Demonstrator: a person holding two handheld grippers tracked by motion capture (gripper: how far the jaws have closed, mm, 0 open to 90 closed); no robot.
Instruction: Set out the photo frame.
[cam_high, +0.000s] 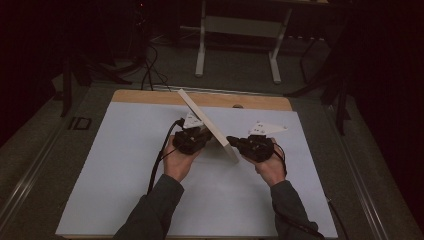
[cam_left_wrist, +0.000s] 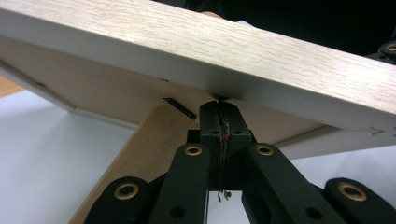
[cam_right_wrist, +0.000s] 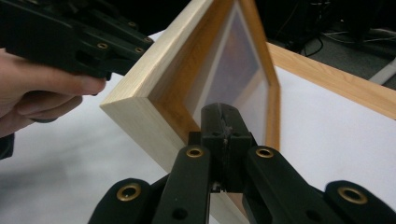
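While I looked down through the high view, the wooden picture frame (cam_high: 207, 125) stood tilted on edge near the middle of the white surface (cam_high: 115, 170), between my two grippers. My left gripper (cam_high: 202, 136) sat against its back side and my right gripper (cam_high: 232, 141) met its near corner. Broad bare surface lay open to left, right and toward me, while the wooden far edge (cam_high: 150, 96) of the surface ran just behind the frame. Beyond that the room was dark, and I could only make out pale table legs (cam_high: 201, 45) and loose cables on the floor (cam_high: 235, 75).

From the left gripper view, the left gripper's (cam_left_wrist: 219, 103) jaws were pressed together with nothing between them, their tip right under the frame's (cam_left_wrist: 224, 51) pale wooden side. A brown stand (cam_left_wrist: 140, 154) sloped down from the backing board; both ends of the frame were cut off.

From the right gripper view, the right gripper (cam_right_wrist: 223, 112) was likewise closed on nothing, its tip just before the frame's (cam_right_wrist: 159, 93) front near the corner. Whether it touched I could not tell. My other hand (cam_right_wrist: 42, 93) with its gripper reached in behind the frame's edge. The picture behind the glass was blurred.
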